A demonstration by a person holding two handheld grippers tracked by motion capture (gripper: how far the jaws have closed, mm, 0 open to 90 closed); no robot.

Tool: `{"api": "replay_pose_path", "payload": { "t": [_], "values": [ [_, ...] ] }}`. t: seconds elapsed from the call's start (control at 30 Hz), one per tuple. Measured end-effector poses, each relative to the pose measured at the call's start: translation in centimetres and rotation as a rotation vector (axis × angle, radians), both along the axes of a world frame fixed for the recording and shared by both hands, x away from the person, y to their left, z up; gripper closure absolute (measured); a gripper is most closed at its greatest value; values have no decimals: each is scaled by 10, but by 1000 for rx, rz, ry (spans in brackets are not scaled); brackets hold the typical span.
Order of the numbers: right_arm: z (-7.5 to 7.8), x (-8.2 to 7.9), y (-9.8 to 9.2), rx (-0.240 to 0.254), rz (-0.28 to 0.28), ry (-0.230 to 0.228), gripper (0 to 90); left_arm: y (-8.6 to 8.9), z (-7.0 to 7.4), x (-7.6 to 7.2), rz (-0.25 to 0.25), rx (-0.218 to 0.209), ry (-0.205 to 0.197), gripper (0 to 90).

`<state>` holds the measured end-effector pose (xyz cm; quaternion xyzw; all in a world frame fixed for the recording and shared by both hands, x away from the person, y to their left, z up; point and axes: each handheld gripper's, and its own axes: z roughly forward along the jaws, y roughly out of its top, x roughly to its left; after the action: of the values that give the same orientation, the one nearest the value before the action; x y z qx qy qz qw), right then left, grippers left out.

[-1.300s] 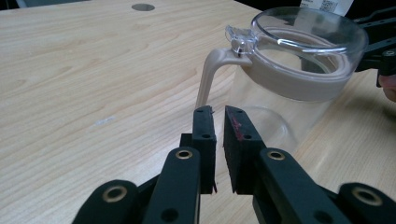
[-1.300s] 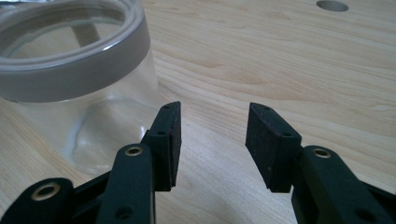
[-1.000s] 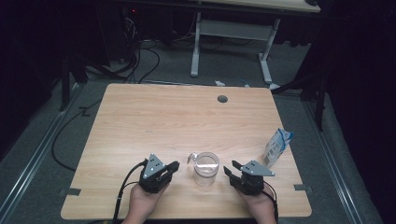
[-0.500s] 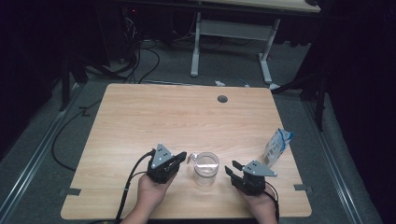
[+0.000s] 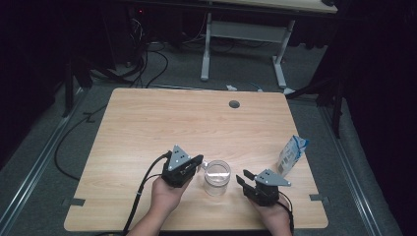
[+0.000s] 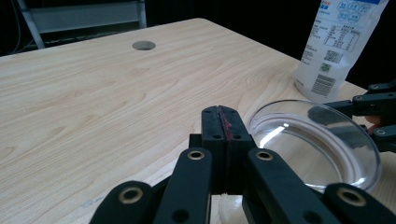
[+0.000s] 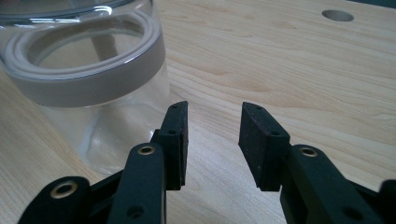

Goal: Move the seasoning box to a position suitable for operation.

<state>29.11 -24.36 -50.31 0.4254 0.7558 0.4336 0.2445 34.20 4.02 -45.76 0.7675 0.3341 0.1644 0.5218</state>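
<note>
At the near edge of the table (image 5: 147, 123), the person's two hands each hold a gripper on either side of a clear glass jar (image 5: 217, 177). The left gripper (image 5: 196, 162) has its jaws clenched fully together with nothing between them, tips just beside the jar's rim; in the left gripper view the shut pads (image 6: 223, 135) sit next to the jar's transparent lid (image 6: 317, 140). The right gripper (image 5: 244, 178) stands near the jar's other side, jaws partly apart and empty; they have just been closing a little. In the right gripper view the jar (image 7: 88, 79) rises to the left of the pads (image 7: 176, 135), apart from them, with bare wood in the gap.

The step in hand looks like the approach to the jar: neither tool grips it yet. The next move probably calls for the right gripper to swing toward the jar's wall and widen enough to take it, steadying it while the left works at the lid.

Farther right stands a white and blue pouch (image 5: 292, 155), upright near the table's edge. Beyond, a round cable hole (image 5: 234, 104) marks the far side.
</note>
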Motion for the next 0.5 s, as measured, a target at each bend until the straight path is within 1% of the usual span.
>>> {"api": "replay_pose_path", "payload": {
  "t": [0.13,0.47,0.5],
  "values": [
    [1,0,0,-1,-1,-1,625,-2,-2,1,0,9,3,900],
    [1,0,1,0,4,-4,623,-5,-3,1,-3,4,3,900],
    [1,0,1,0,5,-4,623,-5,-3,1,-3,6,-1,900]
  ]
}}
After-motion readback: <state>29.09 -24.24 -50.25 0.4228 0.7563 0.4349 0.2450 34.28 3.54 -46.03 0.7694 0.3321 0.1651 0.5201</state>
